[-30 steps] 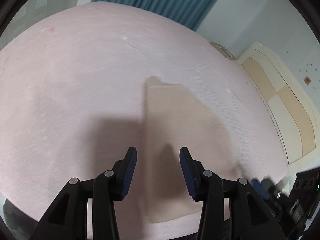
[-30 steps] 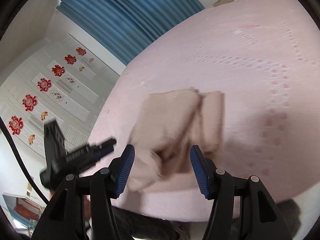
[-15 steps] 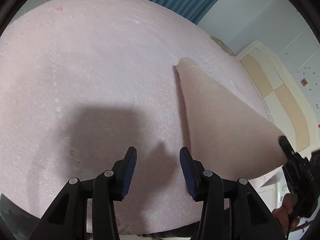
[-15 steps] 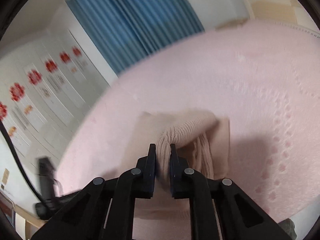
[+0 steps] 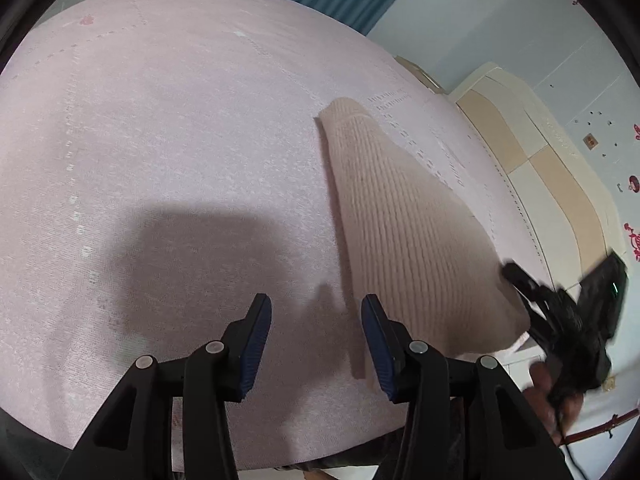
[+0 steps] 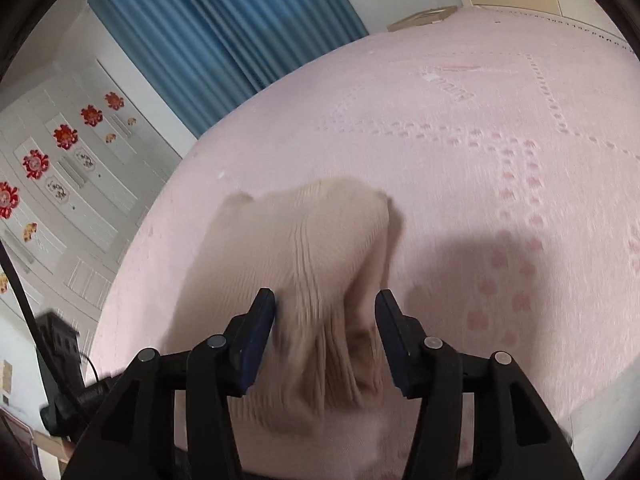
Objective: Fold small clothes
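**Beige knit top half-raised on the pink bed, both claws spread**

The pink bedspread (image 5: pixel 168 152) fills most of both views, woven with dotted lines and small darker pink marks. Behind it hangs a blue curtain (image 6: pixel 224 28). In the right wrist view a white wardrobe (image 6: pixel 60 184) with red flower stickers stands to the left. In the left wrist view a cream and tan headboard (image 5: pixel 532 148) runs along the far right edge of the bed.

The ribbed beige knit top (image 5: pixel 404 236) lies on the bedspread. Seen from the left wrist, its far corner rests on the bed while its near right part rises off the surface, toward the other tool at the right edge. In the right wrist view the same top (image 6: pixel 304 248) is bunched into a hump, blurred at its near end, with loose folds sitting between the two fingers.

The left gripper (image 5: pixel 316 344) is spread wide above bare bedspread, just left of the top's edge, holding nothing. The right gripper (image 6: pixel 324 340) is also spread, its blue pads on either side of the bunched cloth; whether they touch the fabric cannot be told through the blur.
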A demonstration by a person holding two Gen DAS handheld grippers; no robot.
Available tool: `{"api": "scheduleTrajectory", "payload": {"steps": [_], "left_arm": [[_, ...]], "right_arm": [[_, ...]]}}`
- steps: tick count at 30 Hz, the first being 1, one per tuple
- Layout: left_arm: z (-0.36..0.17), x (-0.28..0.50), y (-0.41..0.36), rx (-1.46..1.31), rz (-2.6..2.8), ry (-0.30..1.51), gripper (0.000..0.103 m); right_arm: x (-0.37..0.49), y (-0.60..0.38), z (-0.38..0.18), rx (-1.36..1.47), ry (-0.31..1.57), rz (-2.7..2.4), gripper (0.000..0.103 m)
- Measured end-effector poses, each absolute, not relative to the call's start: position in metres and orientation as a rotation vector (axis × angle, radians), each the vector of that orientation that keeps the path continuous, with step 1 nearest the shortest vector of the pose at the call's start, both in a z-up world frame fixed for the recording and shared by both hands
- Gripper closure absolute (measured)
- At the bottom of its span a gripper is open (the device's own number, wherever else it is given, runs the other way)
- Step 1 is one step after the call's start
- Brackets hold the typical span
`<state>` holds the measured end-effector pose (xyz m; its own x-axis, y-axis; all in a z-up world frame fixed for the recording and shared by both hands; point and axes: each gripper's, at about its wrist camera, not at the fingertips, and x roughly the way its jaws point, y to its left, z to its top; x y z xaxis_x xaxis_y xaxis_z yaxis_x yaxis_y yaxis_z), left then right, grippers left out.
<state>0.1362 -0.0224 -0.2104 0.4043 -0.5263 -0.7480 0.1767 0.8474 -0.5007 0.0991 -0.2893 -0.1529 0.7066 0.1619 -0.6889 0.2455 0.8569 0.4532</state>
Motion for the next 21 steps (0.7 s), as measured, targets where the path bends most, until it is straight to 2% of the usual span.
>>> {"api": "scheduleTrajectory", "payload": {"steps": [4, 6, 7, 8, 11, 13, 15, 19, 21], "left_arm": [[-0.202, 0.131, -0.031, -0.347, -0.517, 1.042, 0.058], [-0.198, 0.13, -0.039, -0.312, -0.522, 1.034, 0.058], [-0.197, 0.13, -0.043, -0.296, -0.522, 1.034, 0.058], [-0.196, 0.131, -0.044, -0.289, -0.523, 1.037, 0.058], [-0.198, 0.132, -0.049, -0.293, -0.529, 1.046, 0.058], [-0.2, 0.133, -0.053, -0.291, -0.532, 1.05, 0.058], [-0.2, 0.132, -0.054, -0.283, -0.524, 1.057, 0.058], [-0.199, 0.128, -0.054, -0.26, -0.518, 1.056, 0.058], [-0.199, 0.125, -0.052, -0.258, -0.522, 1.06, 0.058]], "right_arm": [[0.129, -0.295, -0.166, 0.584, 0.864, -0.035, 0.054], [0.128, -0.291, -0.163, 0.543, 0.864, -0.013, 0.072], [0.127, -0.287, -0.153, 0.481, 0.821, -0.013, 0.087], [0.121, -0.288, -0.145, 0.457, 0.774, -0.02, 0.092], [0.107, -0.305, -0.14, 0.538, 0.701, -0.041, 0.092], [0.111, -0.307, -0.157, 0.544, 0.769, -0.069, 0.092], [0.117, -0.303, -0.181, 0.517, 0.872, -0.084, 0.086], [0.09, -0.313, -0.171, 0.637, 0.817, -0.066, 0.065], [0.071, -0.312, -0.162, 0.664, 0.783, -0.026, 0.063]]}}
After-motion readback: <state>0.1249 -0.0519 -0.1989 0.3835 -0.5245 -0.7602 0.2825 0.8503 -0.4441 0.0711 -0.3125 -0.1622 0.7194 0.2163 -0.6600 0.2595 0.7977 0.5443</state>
